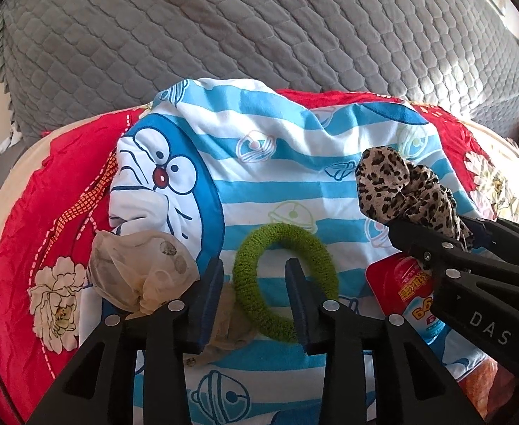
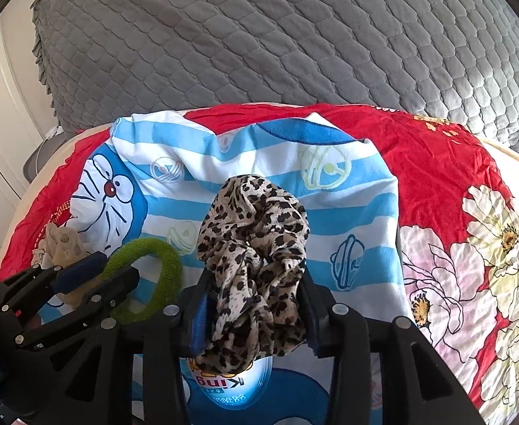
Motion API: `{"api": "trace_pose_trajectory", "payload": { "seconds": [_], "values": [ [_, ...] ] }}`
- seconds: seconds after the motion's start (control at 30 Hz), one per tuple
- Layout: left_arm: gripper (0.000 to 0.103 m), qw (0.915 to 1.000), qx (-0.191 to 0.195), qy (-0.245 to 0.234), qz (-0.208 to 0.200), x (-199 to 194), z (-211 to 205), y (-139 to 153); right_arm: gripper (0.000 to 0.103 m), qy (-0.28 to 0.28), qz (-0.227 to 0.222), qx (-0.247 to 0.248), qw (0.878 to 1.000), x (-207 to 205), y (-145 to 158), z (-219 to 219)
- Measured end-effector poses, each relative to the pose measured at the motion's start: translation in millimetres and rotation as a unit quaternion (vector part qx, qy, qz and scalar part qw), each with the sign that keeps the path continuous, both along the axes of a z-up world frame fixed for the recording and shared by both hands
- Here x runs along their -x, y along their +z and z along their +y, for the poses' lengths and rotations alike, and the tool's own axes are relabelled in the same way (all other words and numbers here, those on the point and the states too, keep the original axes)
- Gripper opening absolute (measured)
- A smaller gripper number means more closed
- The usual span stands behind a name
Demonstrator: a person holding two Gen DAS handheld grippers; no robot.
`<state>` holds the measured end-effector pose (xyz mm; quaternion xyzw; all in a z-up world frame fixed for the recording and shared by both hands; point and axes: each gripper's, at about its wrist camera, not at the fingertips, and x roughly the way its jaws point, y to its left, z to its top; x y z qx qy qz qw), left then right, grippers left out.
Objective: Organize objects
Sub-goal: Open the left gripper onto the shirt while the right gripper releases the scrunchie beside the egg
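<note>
Letting go, seemingly: left gripper (image 1: 254, 295) standing part-open astride the fuzzy green ring hair tie (image 1: 285, 281); right gripper (image 2: 256, 313), at three o'clock, loosely flanking the leopard-print fabric scrunchie (image 2: 254, 248). Withdrawing next.

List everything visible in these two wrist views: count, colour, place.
green hair tie: 1, green fuzzy ring, on the striped cloth, one side between the left fingers
leopard scrunchie: 1, tan with black spots, between the right fingers
beige scrunchie: 1, sheer beige, beside the green hair tie
packet: 1, red and blue with print, under the right gripper
striped cloth: 1, blue and white, cartoon cat print, over the red sheet
red sheet: 1, red with white flowers
grey quilt: 1, grey, behind
left gripper: 1, black, jaws apart
right gripper: 1, black, jaws around the leopard scrunchie
</note>
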<state>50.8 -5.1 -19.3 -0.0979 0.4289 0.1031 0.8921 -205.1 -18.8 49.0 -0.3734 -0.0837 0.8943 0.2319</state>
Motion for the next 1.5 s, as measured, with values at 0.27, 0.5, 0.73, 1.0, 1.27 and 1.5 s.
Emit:
{"api": "trace_pose_trajectory", "payload": {
  "seconds": [0.27, 0.5, 0.73, 1.0, 1.27, 1.5],
  "values": [
    [0.045, 1.0, 0.003, 0.009, -0.002, 3.1, 3.3, 2.4, 0.053, 0.003, 0.002, 0.001, 1.0, -0.3, 1.4, -0.9],
    [0.046, 0.9999, 0.006, 0.015, -0.007, 4.5, 3.4, 5.7, 0.056, 0.005, 0.005, 0.001, 1.0, 0.6, 3.3, -1.3],
    [0.049, 0.9996, 0.009, 0.023, -0.01, 7.2, 6.0, 7.8, 0.056, 0.008, 0.006, 0.0, 1.0, -0.5, 5.3, -2.3],
    [0.057, 0.9996, 0.006, 0.026, -0.009, 12.0, 4.7, 9.9, 0.064, 0.013, 0.007, -0.001, 1.0, -2.9, 8.9, -5.8],
    [0.061, 0.9994, 0.007, 0.031, -0.008, 16.7, 4.0, 12.6, 0.064, 0.019, 0.006, -0.007, 1.0, -4.9, 11.8, -10.7],
    [0.063, 0.9991, 0.007, 0.041, -0.01, 24.7, 3.1, 19.4, 0.071, 0.02, 0.007, -0.014, 1.0, -9.9, 16.9, -17.4]
  ]
}}
